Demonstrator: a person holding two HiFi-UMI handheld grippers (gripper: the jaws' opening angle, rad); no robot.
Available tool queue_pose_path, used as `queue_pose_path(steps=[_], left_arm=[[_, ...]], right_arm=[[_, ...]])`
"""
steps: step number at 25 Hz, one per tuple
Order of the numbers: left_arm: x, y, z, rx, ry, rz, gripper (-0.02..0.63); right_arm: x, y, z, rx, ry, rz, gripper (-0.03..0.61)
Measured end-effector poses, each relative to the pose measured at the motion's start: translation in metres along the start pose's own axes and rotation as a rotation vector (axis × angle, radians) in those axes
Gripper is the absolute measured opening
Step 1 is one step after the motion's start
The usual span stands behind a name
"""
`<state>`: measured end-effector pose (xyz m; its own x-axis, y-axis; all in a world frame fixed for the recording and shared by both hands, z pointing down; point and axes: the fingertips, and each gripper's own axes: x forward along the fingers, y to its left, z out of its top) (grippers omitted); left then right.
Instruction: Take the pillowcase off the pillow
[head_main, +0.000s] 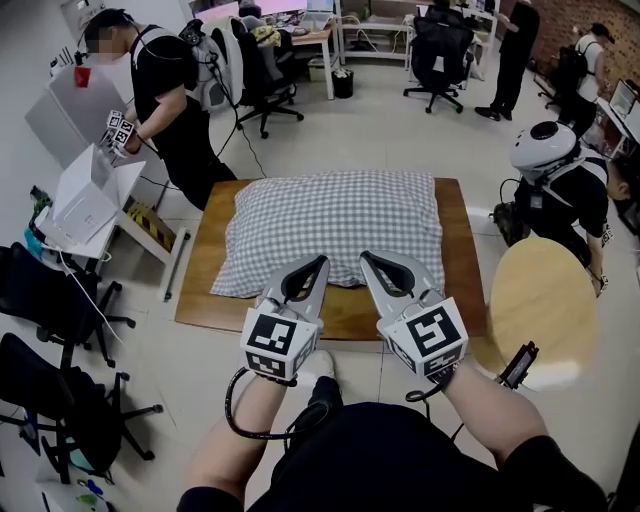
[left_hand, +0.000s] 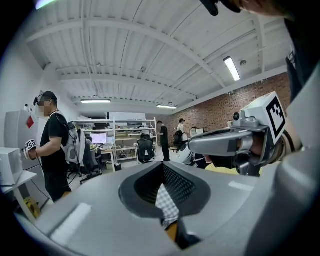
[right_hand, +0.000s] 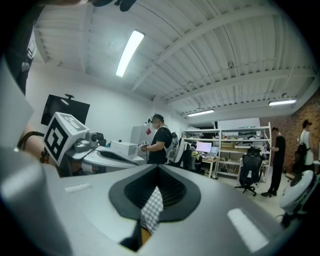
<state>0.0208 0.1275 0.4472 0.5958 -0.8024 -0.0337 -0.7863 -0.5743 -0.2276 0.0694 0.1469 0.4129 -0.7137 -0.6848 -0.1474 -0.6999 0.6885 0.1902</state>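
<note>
L tongs (head_main: 321, 261), R tongs (head_main: 366, 257) shut nr pillow (head_main: 335, 212).

The left gripper (head_main: 322, 262) and right gripper (head_main: 366, 257) are grey, each bearing a white cube (head_main: 280, 342) with black square markers; the clothing (head_main: 400, 455) is black

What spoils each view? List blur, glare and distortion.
Head view: even light, pillow sharp. Left gripper view: fisheye bows the ceiling beams, corners go black. Right gripper view: same bowing, ceiling lamp blown out white.
</note>
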Motion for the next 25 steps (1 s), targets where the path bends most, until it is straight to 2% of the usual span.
queue_pose_path(steps=[9, 13, 25], left_arm=[[0.024, 0.101, -0.038, -0.04, 0.028, 0.058, 0.003], [0.043, 0.161, -0.055, -0.071, 0.055, 0.093, 0.003], [0.088, 0.345, -0.107, -0.176, 0.2, 0.219, 0.005]], right_arm=[[0.104, -0.009, -0.029, 0.018, 0.022, 0.04, 0.0], [0.162, -0.024, -0.038, 0.035, 0.041, 0.054, 0.0], [0.33, -0.07, -0.054, 0.091, 0.13, 0.09, 0.0]])
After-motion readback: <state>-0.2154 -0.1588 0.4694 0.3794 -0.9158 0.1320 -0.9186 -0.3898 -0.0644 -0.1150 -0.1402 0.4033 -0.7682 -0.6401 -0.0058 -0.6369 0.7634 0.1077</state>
